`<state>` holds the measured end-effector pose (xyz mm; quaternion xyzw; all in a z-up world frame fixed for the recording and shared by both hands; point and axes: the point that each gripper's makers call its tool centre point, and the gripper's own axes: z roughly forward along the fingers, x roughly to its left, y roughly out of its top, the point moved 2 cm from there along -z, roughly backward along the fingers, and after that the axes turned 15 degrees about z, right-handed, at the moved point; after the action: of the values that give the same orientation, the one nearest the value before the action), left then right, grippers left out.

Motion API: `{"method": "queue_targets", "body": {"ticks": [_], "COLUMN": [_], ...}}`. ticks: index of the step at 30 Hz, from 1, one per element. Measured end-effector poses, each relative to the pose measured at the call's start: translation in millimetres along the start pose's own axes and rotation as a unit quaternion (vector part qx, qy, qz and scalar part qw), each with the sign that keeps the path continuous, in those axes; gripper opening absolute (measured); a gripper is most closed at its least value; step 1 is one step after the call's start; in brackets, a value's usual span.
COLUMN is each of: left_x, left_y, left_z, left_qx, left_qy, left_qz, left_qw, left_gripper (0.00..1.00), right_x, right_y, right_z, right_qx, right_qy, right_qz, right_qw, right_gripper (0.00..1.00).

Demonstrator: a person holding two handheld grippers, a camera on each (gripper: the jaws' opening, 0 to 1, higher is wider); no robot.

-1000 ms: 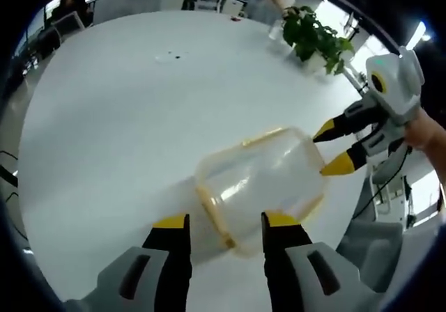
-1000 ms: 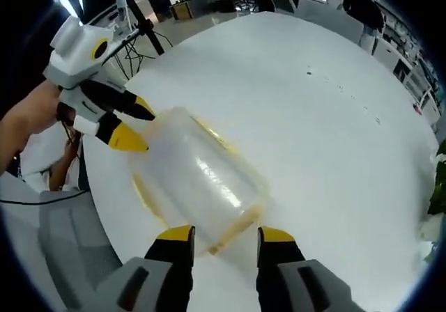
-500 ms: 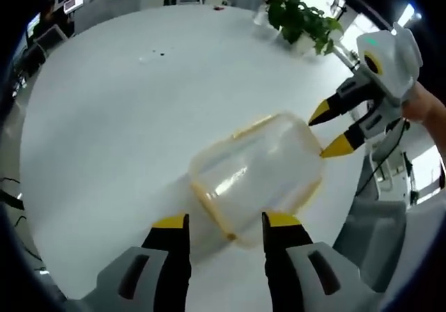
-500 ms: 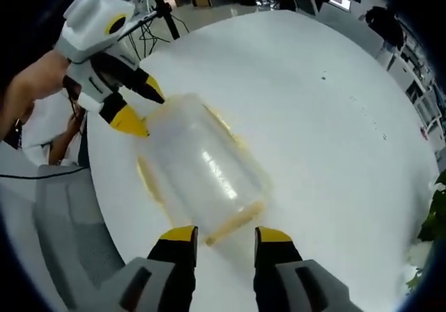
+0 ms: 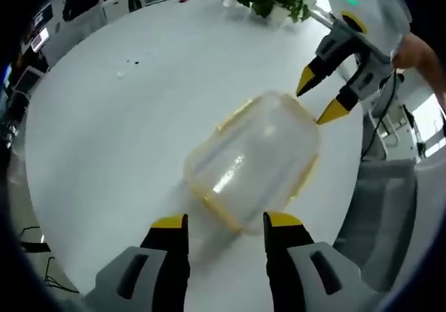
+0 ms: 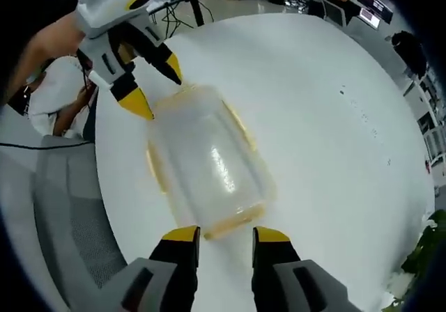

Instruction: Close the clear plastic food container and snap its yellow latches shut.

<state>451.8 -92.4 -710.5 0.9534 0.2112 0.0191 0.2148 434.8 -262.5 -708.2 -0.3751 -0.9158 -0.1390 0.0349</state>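
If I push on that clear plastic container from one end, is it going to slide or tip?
The container looks empty and thin-walled, so probably light. It lies low and broad on the smooth white table, so it would likely slide rather than tip. The left gripper and right gripper, one at each end, could brace it.

Container (image 5: pixel 251 160) blurred — latches' (image 6: pixel 155 170) state unclear.

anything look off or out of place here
Nothing stands out. The clear container sits flat on the white table, lid on, nothing spilled. The left gripper and right gripper are open at opposite ends of it.
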Motion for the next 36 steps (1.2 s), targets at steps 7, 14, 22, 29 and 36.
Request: {"method": "queue_targets", "body": {"ticks": [7, 14, 22, 29, 36], "left_x": [-1.3, 1.6, 6.7, 3.9, -1.0], "left_y": [4.0, 7.3, 16.6, 33.5, 33.3], "left_z": [-1.5, -3.9, -6.8, -8.4, -5.2], "left_qx": [0.005, 0.007, 0.012, -0.013, -0.005], "left_qy": [-0.009, -0.012, -0.003, 0.003, -0.012], "left_qz": [0.044, 0.07, 0.123, 0.178, 0.2], "left_qw": [0.999, 0.9974, 0.9923, 0.9839, 0.9797], "left_gripper": [0.41, 0.41, 0.4, 0.35, 0.34], "right_x": [3.6, 5.4, 3.7, 5.8, 8.3], "right_y": [1.0, -0.9, 1.3, 6.1, 9.5], "right_z": [-2.0, -1.2, -3.3, -4.8, -4.2], "right_qx": [0.012, 0.026, 0.033, 0.03, 0.025], "right_qy": [0.01, 0.014, 0.006, 0.009, 0.009], "right_qz": [-0.032, -0.059, -0.09, -0.104, -0.116], "right_qw": [0.9994, 0.9978, 0.9953, 0.9941, 0.9929], "right_gripper": [0.26, 0.24, 0.22, 0.21, 0.19]}}
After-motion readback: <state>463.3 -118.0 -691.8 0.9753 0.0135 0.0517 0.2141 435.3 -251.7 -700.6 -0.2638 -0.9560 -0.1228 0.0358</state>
